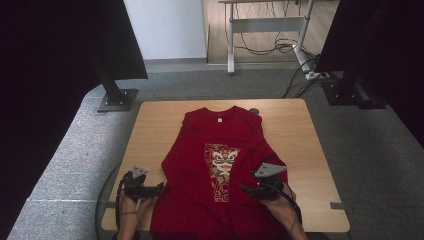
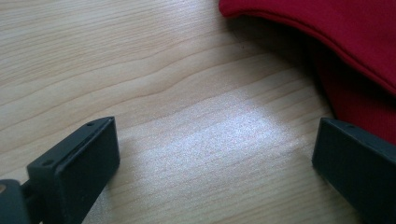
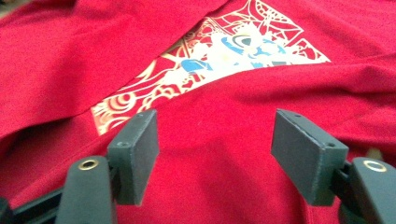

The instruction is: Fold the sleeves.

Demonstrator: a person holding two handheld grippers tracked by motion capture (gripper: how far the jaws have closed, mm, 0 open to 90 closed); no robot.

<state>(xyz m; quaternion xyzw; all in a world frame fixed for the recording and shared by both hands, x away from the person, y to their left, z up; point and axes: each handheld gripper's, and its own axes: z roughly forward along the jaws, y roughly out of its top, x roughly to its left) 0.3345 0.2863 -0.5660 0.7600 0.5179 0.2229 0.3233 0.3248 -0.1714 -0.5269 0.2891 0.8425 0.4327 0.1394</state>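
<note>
- Nearest us, the left gripper [image 1: 159, 188] rests at the near left of the table [image 1: 150, 135], its jaws spread wide over bare wood with nothing between them; in the left gripper view the hem of the red T-shirt [image 2: 336, 42] lies just beside one jaw, not clearly touching it.
- The right gripper [image 1: 243, 189] hangs over the shirt's near right part, jaws well apart and empty; in the right gripper view we see red cloth below both pads, gripped by neither.
- The red T-shirt [image 1: 200, 165] lies front-up along the table's middle, collar at the far edge and hem hanging over the near one. Its right side appears folded inward over the printed panel [image 1: 222, 167], while the left side lies flat.
- We judge the cloth light, soft and limp: it will drape and crease rather than keep shape, and a pinch may lift one layer alone.
- We suggest taking hold at a seamed edge, such as the left hem or sleeve, where the doubled fabric gives the pads more to bite.
- Beyond the table, a small dark round object [image 1: 254, 111] sits by the collar.
</note>
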